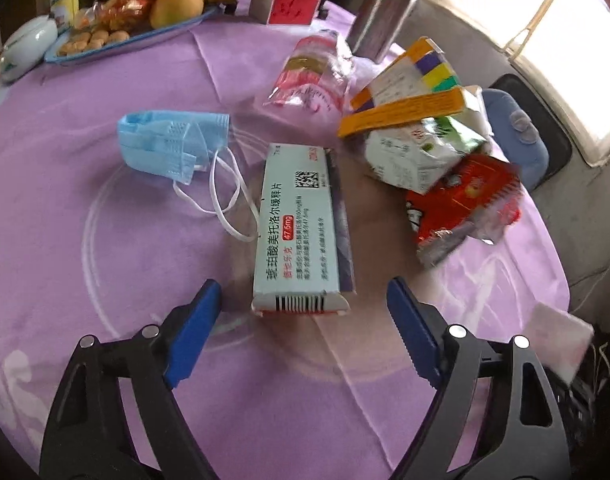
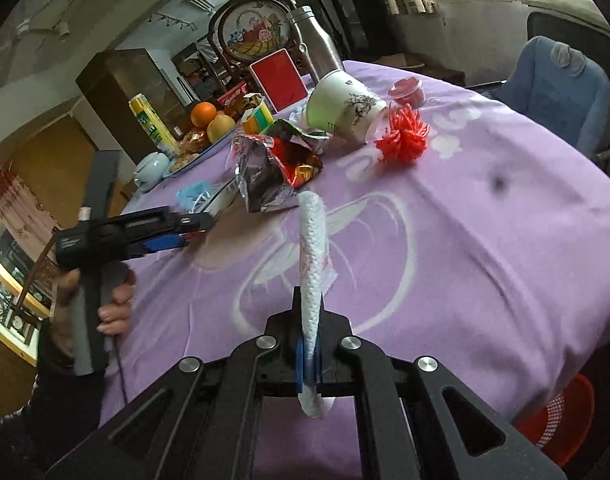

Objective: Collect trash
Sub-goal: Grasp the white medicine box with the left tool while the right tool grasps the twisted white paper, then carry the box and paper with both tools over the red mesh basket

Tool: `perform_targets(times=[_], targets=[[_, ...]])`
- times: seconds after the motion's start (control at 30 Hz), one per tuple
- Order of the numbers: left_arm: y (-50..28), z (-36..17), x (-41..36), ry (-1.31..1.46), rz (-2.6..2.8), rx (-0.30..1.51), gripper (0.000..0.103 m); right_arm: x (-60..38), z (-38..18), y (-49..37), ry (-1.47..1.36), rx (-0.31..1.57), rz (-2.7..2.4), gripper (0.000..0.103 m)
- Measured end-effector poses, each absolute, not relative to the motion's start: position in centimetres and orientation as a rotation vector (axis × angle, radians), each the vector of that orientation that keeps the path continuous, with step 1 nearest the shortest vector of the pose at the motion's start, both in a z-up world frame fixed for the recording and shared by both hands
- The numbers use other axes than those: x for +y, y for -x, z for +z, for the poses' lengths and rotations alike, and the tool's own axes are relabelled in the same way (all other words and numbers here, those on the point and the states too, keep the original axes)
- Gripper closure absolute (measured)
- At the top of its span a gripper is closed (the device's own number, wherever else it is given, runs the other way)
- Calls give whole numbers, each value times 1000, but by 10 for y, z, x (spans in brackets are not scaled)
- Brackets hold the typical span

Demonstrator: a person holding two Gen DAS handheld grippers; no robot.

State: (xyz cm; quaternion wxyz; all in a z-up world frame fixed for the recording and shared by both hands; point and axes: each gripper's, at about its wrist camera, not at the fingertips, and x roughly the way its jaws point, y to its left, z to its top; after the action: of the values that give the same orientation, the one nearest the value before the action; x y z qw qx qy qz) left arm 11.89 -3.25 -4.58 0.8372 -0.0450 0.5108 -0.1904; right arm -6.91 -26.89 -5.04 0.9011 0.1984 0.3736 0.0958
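Observation:
My left gripper [image 1: 303, 292] is open, its blue pads either side of the near end of a white medicine box [image 1: 301, 228] lying on the purple tablecloth [image 1: 105, 240]. A blue face mask [image 1: 169, 144] lies to the box's left. A red snack bag [image 1: 461, 208], a green-white packet [image 1: 425, 152] and an orange box [image 1: 409, 80] lie to the right. My right gripper [image 2: 309, 320] is shut on a white crumpled tissue [image 2: 313, 240], held above the table. The left gripper [image 2: 161, 232] also shows in the right wrist view.
A fruit tray [image 1: 117, 36] with an orange and snacks stands at the back. A steel flask [image 1: 385, 12], a tipped white cup [image 2: 341, 108], red yarn [image 2: 405, 140] and a red basket [image 2: 561, 420] below the table edge are around. A blue chair [image 2: 561, 88] stands beside the table.

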Motion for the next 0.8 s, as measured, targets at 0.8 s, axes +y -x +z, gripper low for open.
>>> perform_targets(times=[0.8], targets=[[-67, 11, -47, 152, -696, 952, 60, -262, -29, 100, -425, 697, 186, 97]])
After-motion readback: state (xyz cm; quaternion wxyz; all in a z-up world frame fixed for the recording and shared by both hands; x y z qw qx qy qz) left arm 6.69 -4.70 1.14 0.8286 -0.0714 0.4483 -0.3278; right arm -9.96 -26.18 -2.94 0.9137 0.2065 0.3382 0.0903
